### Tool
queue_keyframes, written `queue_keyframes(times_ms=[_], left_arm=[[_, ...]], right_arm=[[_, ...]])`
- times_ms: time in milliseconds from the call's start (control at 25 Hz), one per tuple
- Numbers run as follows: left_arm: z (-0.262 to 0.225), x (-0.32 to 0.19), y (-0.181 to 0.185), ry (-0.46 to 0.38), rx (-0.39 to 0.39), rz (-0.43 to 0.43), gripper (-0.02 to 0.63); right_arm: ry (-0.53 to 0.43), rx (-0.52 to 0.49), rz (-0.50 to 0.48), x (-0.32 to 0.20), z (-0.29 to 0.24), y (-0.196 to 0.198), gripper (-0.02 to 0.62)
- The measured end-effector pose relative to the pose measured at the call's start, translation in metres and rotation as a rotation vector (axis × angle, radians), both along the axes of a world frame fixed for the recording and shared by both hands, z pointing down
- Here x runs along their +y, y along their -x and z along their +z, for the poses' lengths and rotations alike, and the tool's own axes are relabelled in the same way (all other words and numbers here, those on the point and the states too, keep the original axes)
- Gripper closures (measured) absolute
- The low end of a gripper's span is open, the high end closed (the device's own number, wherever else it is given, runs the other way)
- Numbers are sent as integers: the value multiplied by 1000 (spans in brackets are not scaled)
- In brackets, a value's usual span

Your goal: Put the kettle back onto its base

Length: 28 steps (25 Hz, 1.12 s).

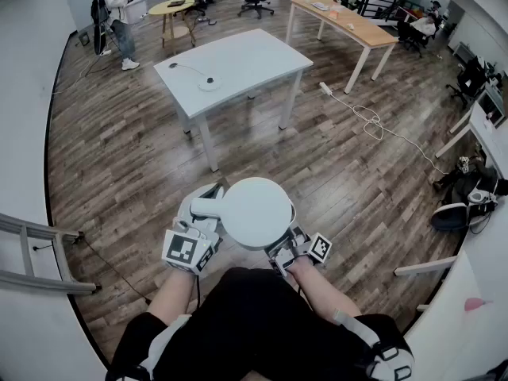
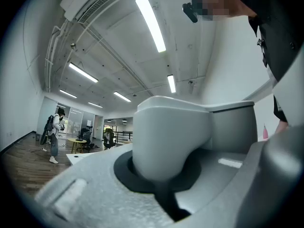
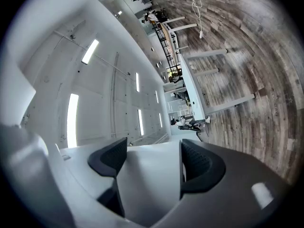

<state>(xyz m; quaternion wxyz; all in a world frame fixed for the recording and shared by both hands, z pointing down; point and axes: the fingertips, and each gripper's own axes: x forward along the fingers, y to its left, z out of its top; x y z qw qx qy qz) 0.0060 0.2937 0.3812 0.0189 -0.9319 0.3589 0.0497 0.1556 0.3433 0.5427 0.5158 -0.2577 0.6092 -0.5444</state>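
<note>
I hold a white kettle (image 1: 255, 211) in front of my body, above the wood floor. My left gripper (image 1: 203, 216) is shut on the kettle's handle (image 1: 205, 208); in the left gripper view the handle (image 2: 168, 141) fills the gap at the left gripper (image 2: 164, 186). At the kettle's right side my right gripper (image 1: 286, 241) has its jaws spread wide, and the black pads (image 3: 110, 158) press on the white kettle body (image 3: 148, 179). The round base (image 1: 209, 82) with its cord lies on the white table (image 1: 258, 54) ahead.
A wooden desk (image 1: 349, 22) stands at the back right and a small round table (image 1: 176, 8) at the back. A person (image 1: 117, 14) stands at the back left. A power strip and cable (image 1: 361, 113) lie on the floor. Metal rails (image 1: 32, 252) are at my left.
</note>
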Motion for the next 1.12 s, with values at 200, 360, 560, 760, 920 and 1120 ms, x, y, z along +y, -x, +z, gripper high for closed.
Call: queue_keyframes(times_ms=[200, 360, 560, 760, 920, 1120], left_arm=[[-1, -2, 2, 8, 8, -12, 606], [2, -6, 9, 3, -7, -7, 606], [0, -12, 22, 4, -7, -23, 606], [1, -20, 39, 1, -6, -26, 606], [-4, -26, 54, -3, -13, -35, 606], [3, -31, 79, -4, -22, -43, 606]], right_arm=[[0, 6, -11, -4, -3, 0, 245], [-3, -6, -15, -9, 0, 9, 245], [1, -8, -28, -17, 3, 22, 245], [-7, -9, -43, -28, 2, 38, 246], [-13, -22, -53, -37, 1, 55, 245], [-9, -30, -66, -42, 4, 81, 245]])
